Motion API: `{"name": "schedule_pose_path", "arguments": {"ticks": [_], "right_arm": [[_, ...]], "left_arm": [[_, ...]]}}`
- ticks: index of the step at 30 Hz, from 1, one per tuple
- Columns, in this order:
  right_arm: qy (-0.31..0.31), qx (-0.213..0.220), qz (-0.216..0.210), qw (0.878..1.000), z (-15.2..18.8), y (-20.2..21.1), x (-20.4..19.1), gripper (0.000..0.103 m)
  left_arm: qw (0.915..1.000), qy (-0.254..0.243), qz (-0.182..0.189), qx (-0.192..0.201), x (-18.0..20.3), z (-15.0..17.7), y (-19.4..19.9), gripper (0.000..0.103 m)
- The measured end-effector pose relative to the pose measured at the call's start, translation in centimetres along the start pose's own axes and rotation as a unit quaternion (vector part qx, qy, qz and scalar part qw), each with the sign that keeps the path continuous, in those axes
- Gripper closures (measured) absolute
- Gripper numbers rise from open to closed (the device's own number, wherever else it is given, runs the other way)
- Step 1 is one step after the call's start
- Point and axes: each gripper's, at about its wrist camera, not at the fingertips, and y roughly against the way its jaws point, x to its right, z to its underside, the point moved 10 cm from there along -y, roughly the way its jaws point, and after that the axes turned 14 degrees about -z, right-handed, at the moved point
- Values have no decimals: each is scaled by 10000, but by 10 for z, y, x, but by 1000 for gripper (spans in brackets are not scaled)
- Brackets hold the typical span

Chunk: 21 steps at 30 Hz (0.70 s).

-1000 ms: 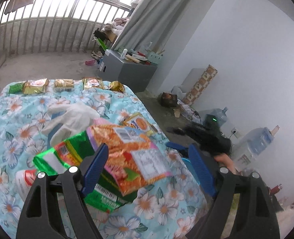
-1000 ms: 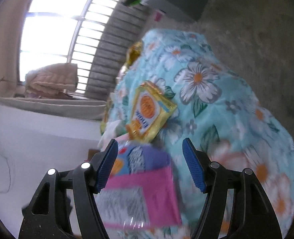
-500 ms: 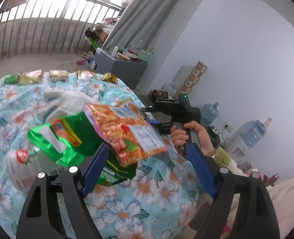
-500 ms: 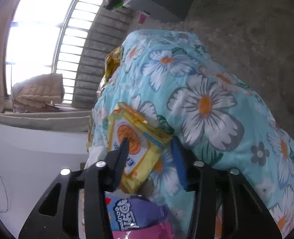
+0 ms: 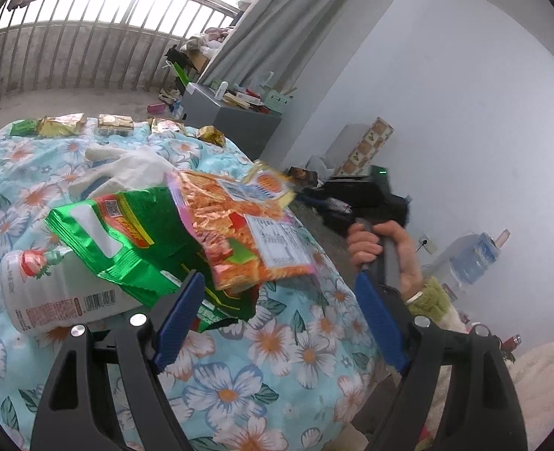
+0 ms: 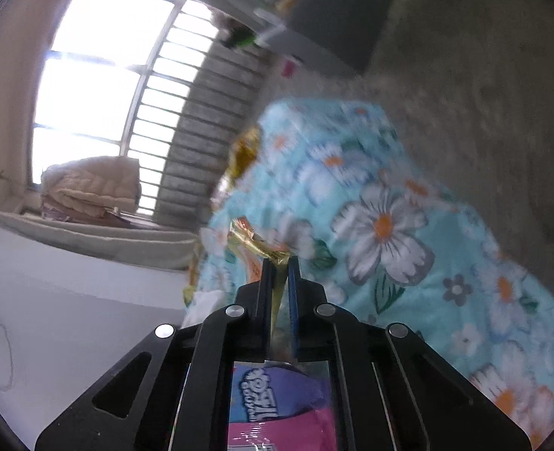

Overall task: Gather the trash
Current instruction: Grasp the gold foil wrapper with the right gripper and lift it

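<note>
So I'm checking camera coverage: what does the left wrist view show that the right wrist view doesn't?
Only the left wrist view shows the green packet, the orange packet, the white bottle and the hand on the right gripper. Only the right wrist view shows the right gripper, its fingers closing on the yellow wrapper, and a pink packet beneath it. Both show the floral blanket.

A soft printed cloth with a matt weave is spread under everything. Glossy, crinkled foil is seen on the green packet, and shiny plastic film on the orange packet. Smooth white plastic with a paper-like label is shown by the bottle. Matt black plastic frames and blue pads are seen on the left gripper. A gold, probably foil-lined wrapper is glinting, though blurred. The floor looks rough, like bare concrete.
</note>
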Motion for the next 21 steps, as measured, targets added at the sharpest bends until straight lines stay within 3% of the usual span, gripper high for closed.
{"name": "schedule_pose_path", "arguments": {"ticks": [10, 16, 21], "right_arm": [[1123, 432, 222, 9925, 1, 47, -48, 98], [1575, 554, 399, 9851, 6, 54, -60, 98], [1775, 626, 493, 9809, 7, 54, -64, 98]], "left_arm": [[9998, 148, -66, 89, 0, -18, -1, 23], [9995, 141, -186, 207, -2, -31, 3, 23], [9993, 278, -242, 82, -4, -38, -4, 23]]}}
